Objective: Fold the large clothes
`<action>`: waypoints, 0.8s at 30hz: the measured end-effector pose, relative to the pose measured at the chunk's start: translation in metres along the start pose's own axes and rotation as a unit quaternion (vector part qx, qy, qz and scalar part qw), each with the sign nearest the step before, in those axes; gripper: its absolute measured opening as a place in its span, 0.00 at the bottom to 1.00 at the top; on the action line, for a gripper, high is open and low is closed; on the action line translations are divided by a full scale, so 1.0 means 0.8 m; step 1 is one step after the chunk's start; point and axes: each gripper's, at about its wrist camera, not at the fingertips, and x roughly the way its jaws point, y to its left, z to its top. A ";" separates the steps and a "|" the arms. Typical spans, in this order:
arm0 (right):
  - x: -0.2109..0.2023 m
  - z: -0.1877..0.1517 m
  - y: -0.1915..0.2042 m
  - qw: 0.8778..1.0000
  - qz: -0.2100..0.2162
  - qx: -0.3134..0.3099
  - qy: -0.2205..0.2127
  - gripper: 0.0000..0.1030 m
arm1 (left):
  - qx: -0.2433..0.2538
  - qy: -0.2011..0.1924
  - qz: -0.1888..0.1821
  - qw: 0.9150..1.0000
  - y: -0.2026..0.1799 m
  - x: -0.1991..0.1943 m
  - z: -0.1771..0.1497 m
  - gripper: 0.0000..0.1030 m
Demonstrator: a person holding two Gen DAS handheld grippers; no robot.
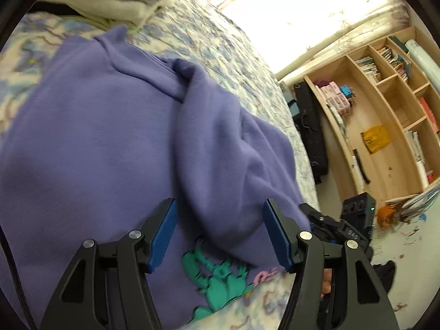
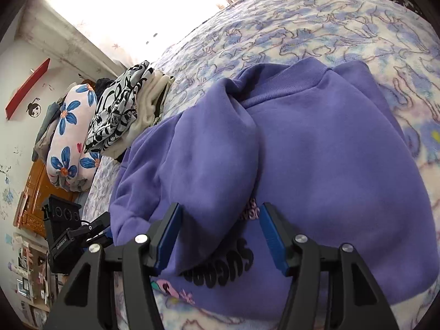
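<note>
A bedroom, bright at the window, with a wooden bookshelf [image 1: 385, 115] against the far wall and a bed [image 2: 316, 19] under a fleece cover printed with blue animals. On that bed lies the purple sweatshirt [image 2: 316, 148], chest print facing up near the bottom hem and ribbed collar [image 2: 283, 82] at the far end. One sleeve [image 1: 220, 148] has been brought across the body and rests in a thick diagonal fold. The left tongs [image 1: 220, 233] stand roughly half open just above the end of that sleeve, with cloth between the pads but not pinched. The right tongs [image 2: 220, 233] are likewise about half open over the same fold and the black lettering, holding nothing. A stack of folded clothes [image 2: 123, 110] sits near the head of the bed, beside a flowered pillow [image 2: 71, 137]. By my reading the sleeve fold has been laid down and let go, so the first tuck is done. The next move probably calls for taking hold of the other side or sleeve and folding it inward, then doubling hem to collar while keeping the sleeve flat.
</note>
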 end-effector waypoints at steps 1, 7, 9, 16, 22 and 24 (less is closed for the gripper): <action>0.001 0.002 0.001 1.000 0.001 0.000 -0.001 0.57 | -0.002 0.001 -0.005 1.000 0.001 0.001 0.001 0.60; 0.015 0.011 0.011 1.000 -0.025 -0.009 -0.004 0.57 | -0.006 0.004 0.016 1.000 -0.006 0.017 0.015 0.58; 0.016 0.010 0.018 0.999 -0.044 -0.030 -0.010 0.56 | 0.034 0.001 0.071 0.997 -0.017 0.018 0.010 0.13; 0.019 -0.017 0.018 0.989 -0.119 -0.081 -0.023 0.28 | 0.105 0.007 0.171 0.980 -0.019 0.012 -0.023 0.09; 0.018 -0.020 0.025 0.985 -0.138 -0.098 -0.021 0.31 | 0.124 -0.010 0.179 0.976 -0.017 0.000 -0.033 0.13; 0.013 -0.016 0.027 0.986 -0.137 -0.093 -0.013 0.33 | 0.122 -0.013 0.186 0.975 -0.020 -0.008 -0.031 0.21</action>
